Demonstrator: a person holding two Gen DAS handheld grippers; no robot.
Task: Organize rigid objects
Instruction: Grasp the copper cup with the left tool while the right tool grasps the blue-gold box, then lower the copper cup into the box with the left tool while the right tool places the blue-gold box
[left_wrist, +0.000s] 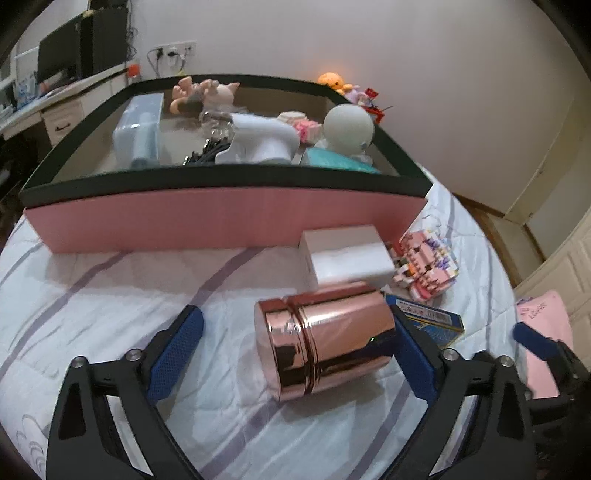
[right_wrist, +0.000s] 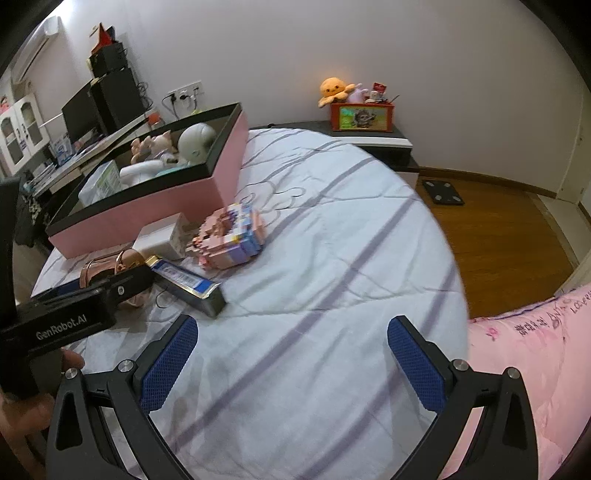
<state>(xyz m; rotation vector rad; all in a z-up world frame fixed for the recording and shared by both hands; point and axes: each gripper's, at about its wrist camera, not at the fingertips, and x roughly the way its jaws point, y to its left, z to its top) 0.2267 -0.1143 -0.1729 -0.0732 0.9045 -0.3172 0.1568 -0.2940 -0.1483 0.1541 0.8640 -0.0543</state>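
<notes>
Left wrist view: I am bringing my left gripper (left_wrist: 295, 354) around a rose-gold canister (left_wrist: 325, 339) lying on the bed (left_wrist: 110, 295).

I am seeing the canister on its side between the wide-open jaws, its long axis running across from pad to pad, base beside the right pad, lid end well short of the left pad. My right gripper (right_wrist: 291, 365) is hanging open over bare sheet, farther away. A pink storage box (left_wrist: 221, 218) is sitting just beyond.
</notes>
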